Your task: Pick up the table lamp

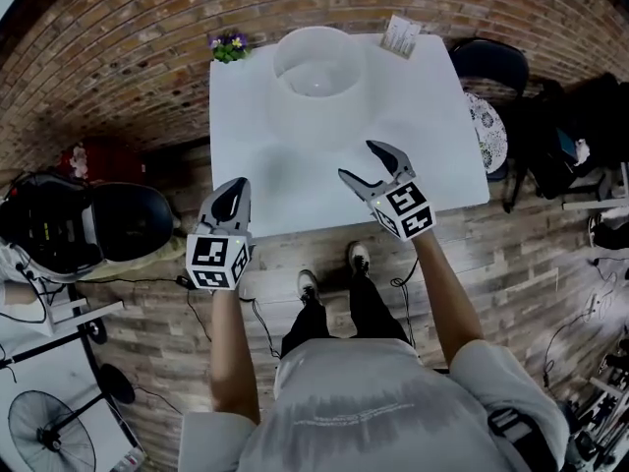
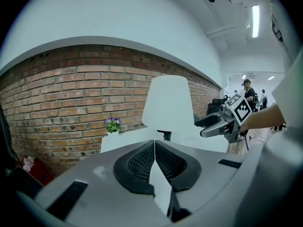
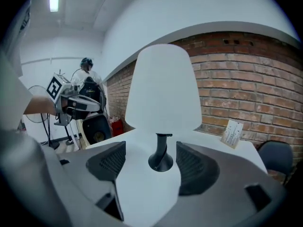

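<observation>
The table lamp (image 1: pixel 316 62) has a white shade and a black stem and foot; it stands upright at the back middle of the white table (image 1: pixel 265 155). In the right gripper view the lamp's black base (image 3: pixel 161 161) shows between the jaws, further off. My right gripper (image 1: pixel 371 162) is open over the table, short of the lamp. My left gripper (image 1: pixel 232 198) is shut with nothing in it, at the table's front left edge. From the left gripper view the lamp shade (image 2: pixel 167 103) stands ahead, with the right gripper (image 2: pixel 211 123) to its right.
A small pot of purple flowers (image 1: pixel 228 46) sits at the table's back left corner and a white card (image 1: pixel 400 35) at the back right. A dark chair (image 1: pixel 488 64) stands right of the table, dark gear (image 1: pixel 93 224) left. Behind is a brick wall (image 2: pixel 61 93).
</observation>
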The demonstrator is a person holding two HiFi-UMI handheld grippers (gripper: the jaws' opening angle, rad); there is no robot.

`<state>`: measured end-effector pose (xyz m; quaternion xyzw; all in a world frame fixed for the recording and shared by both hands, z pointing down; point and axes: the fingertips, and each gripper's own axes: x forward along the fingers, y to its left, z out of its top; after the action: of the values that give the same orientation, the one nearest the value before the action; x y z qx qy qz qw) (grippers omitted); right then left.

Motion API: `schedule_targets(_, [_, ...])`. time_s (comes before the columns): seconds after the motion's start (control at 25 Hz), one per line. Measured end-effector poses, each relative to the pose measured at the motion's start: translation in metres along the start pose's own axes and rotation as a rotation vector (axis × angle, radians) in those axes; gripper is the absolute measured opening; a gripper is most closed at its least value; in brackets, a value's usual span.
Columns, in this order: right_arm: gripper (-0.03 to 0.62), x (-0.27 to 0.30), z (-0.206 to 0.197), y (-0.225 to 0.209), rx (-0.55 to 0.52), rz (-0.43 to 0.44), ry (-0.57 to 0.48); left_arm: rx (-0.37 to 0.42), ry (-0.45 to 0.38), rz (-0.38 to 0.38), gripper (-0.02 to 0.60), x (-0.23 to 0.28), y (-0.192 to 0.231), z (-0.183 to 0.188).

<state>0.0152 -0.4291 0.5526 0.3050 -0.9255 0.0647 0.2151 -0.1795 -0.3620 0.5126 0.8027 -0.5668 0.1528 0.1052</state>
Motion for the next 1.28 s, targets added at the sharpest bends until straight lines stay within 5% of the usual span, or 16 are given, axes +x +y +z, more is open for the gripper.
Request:
schedule_targets(0.84, [0.337,0.1,-0.002,-0.024,-0.047,0.17,-0.126,-0.104,0.091,0.167,0.015,0.023,-0.002,-0.052])
schedule_targets(1.28, [0.33,0.126,0.007,-0.029,-0.043,0.153,-0.226,-0.126,0.109,0.197,0.015,0.017,-0.006,-0.072])
